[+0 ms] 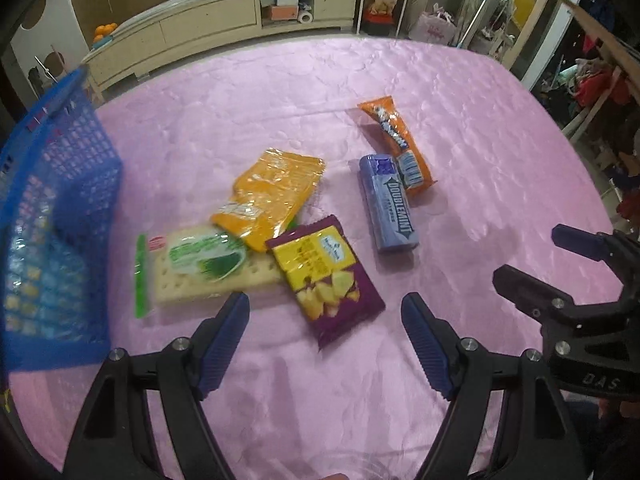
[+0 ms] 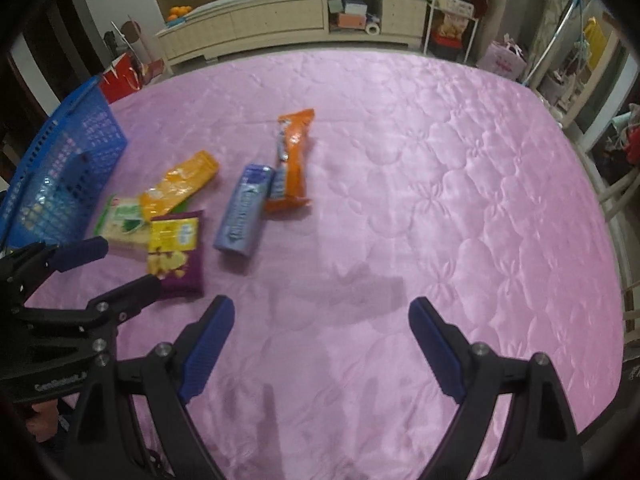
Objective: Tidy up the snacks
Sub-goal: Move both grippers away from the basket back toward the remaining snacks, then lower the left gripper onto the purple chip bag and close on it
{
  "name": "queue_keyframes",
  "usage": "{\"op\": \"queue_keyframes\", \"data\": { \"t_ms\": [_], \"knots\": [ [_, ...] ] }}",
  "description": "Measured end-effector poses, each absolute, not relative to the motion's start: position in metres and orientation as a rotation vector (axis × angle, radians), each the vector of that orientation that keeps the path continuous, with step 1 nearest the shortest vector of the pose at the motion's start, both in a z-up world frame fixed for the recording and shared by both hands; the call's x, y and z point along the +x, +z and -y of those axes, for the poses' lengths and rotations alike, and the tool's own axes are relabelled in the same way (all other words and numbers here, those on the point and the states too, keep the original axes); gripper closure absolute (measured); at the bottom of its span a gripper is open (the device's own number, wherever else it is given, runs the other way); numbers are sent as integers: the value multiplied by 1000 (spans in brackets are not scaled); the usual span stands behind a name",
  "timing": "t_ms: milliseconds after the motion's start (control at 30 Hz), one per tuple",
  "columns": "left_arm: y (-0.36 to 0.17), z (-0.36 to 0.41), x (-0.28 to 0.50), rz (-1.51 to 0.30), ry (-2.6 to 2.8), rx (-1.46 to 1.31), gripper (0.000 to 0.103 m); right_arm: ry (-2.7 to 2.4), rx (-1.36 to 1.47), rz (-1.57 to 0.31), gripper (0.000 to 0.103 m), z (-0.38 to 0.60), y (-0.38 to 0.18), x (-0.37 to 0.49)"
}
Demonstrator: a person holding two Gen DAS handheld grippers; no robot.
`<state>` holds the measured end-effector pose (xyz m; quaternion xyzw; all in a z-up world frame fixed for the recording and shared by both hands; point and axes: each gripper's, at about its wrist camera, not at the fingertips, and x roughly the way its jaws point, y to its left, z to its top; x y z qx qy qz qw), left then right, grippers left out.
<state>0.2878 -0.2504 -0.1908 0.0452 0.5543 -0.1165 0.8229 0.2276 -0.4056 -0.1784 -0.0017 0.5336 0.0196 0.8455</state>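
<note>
Several snacks lie on a pink quilted cloth (image 2: 440, 160). A purple and yellow chip pack (image 1: 324, 280) sits just beyond my left gripper (image 1: 326, 304), which is open and empty. Left of it lies a green cracker pack (image 1: 200, 268), with a yellow pouch (image 1: 272, 196) partly on top. Farther right a blue Doublemint pack (image 1: 388, 204) touches an orange bar wrapper (image 1: 396, 140). A blue mesh basket (image 1: 60, 200) stands at the left edge. My right gripper (image 2: 322, 306) hangs open over bare cloth, right of the snacks. The left gripper (image 2: 126, 266) also shows beside the chip pack (image 2: 176, 248).
A long cream cabinet (image 1: 220, 20) runs behind the table. A red bag (image 2: 120, 76) stands past the far left corner. Shelves and household clutter (image 1: 592, 80) fill the right side. The cloth's right half (image 2: 500, 220) holds no snacks.
</note>
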Motion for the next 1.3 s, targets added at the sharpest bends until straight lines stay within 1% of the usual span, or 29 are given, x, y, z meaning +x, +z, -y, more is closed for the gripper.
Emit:
{"op": "queue_keyframes", "data": {
  "t_ms": [233, 333, 600, 733, 800, 833, 867, 900, 933, 1033, 1300],
  "knots": [
    [-216, 263, 308, -1226, -220, 119, 26, 55, 18, -1150, 11, 415, -192, 237],
    [-218, 268, 311, -1197, -195, 168, 26, 64, 26, -1155, 11, 415, -194, 238],
    [-224, 282, 306, -1203, -131, 249, 26, 77, 45, -1165, 11, 413, -196, 236],
    [-229, 280, 304, -1253, -123, 169, 26, 78, 46, -1162, 11, 415, -194, 238],
    [-229, 272, 303, -1276, -114, 89, 31, 78, 48, -1168, 11, 415, -193, 237],
    [-229, 269, 303, -1282, -115, 55, 36, 77, 49, -1169, 11, 415, -193, 237],
    [-228, 269, 303, -1272, -110, 57, 47, 77, 51, -1170, 11, 415, -192, 236],
    [-226, 269, 303, -1263, -114, 61, 54, 79, 51, -1170, 11, 415, -192, 235],
    [-226, 269, 303, -1267, -120, 61, 56, 79, 50, -1171, 11, 415, -191, 236],
    [-224, 267, 301, -1279, -146, 54, 58, 80, 52, -1174, 11, 415, -190, 235],
    [-206, 242, 288, -1272, -204, 41, 58, 98, 95, -1182, 11, 402, -186, 247]
  ]
}}
